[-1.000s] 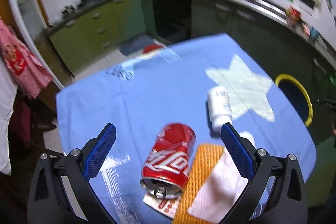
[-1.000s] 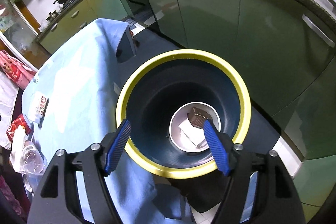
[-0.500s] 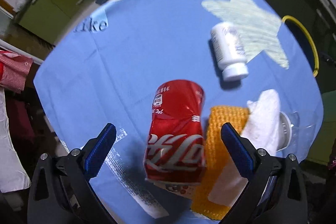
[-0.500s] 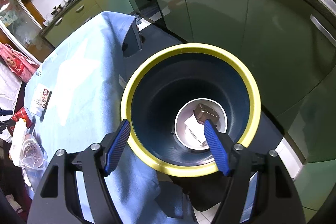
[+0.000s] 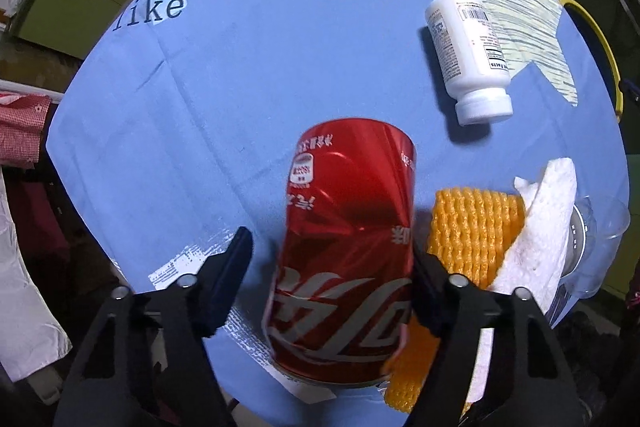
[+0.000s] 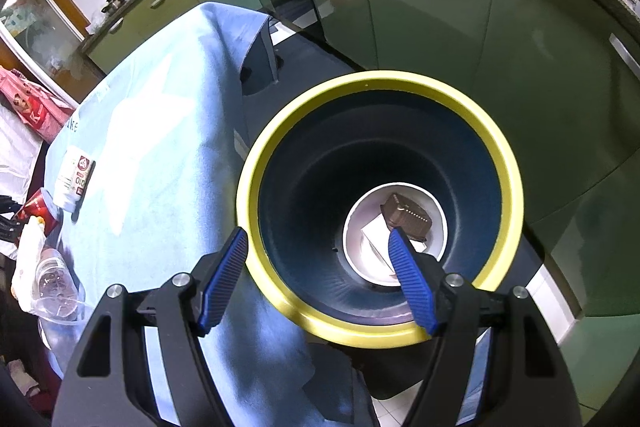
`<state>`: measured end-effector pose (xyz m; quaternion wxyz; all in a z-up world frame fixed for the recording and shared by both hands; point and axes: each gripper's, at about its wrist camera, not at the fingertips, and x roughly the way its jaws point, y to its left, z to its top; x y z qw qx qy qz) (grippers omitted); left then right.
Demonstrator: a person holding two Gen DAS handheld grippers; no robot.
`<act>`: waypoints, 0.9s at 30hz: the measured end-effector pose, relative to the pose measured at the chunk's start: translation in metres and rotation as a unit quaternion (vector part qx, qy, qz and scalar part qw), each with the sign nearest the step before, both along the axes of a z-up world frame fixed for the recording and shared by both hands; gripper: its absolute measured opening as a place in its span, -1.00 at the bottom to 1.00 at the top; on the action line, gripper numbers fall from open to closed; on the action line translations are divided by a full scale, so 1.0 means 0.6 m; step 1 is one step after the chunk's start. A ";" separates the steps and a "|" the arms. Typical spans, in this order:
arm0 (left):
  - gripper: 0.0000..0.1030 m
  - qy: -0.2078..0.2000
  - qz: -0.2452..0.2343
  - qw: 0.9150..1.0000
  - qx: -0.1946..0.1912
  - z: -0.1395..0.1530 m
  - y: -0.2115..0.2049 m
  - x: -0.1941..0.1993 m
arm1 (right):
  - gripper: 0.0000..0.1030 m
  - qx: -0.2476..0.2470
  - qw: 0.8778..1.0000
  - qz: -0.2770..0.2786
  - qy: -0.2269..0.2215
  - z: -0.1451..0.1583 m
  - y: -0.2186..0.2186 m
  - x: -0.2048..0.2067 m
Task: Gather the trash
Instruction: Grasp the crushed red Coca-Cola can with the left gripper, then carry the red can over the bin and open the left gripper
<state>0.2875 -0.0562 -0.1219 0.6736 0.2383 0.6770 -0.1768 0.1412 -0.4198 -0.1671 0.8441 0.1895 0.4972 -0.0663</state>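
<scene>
A red cola can [image 5: 348,227] lies on its side on the blue tablecloth [image 5: 240,87]. My left gripper [image 5: 330,247] points straight down over it, and its jaws are closing with the can between them. The right pad meets the can's side, while a gap remains at the left pad. My right gripper [image 6: 318,239] hangs open and empty over the yellow-rimmed dark bin [image 6: 256,179] beside the table. At the bin's bottom a brown wrapper [image 6: 408,215] and paper lie in a white bowl. The can [image 6: 38,211] also shows at the far left in the right wrist view.
A white pill bottle [image 5: 468,55] lies near the pale star print. An orange foam net [image 5: 472,227], a white tissue [image 5: 536,239] and a clear plastic cup [image 5: 600,227] sit right of the can. Green cabinets [image 6: 440,27] stand behind the bin.
My left gripper came down and tipped to look straight down at the can, and its jaws narrowed around it. The right gripper stayed open over the bin.
</scene>
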 end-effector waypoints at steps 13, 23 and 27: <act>0.09 -0.011 -0.004 1.000 -0.018 0.022 0.002 -0.002 | 0.33 0.002 1.000 -0.001 -0.003 0.001 -0.001 -0.003; 0.09 -0.080 -0.024 0.996 -0.029 0.131 -0.032 -0.033 | 0.34 0.002 1.000 -0.004 -0.016 0.010 -0.004 -0.019; 0.09 -0.107 -0.071 0.990 -0.056 0.190 -0.112 -0.068 | 0.34 0.000 0.999 -0.018 -0.036 0.033 -0.016 -0.044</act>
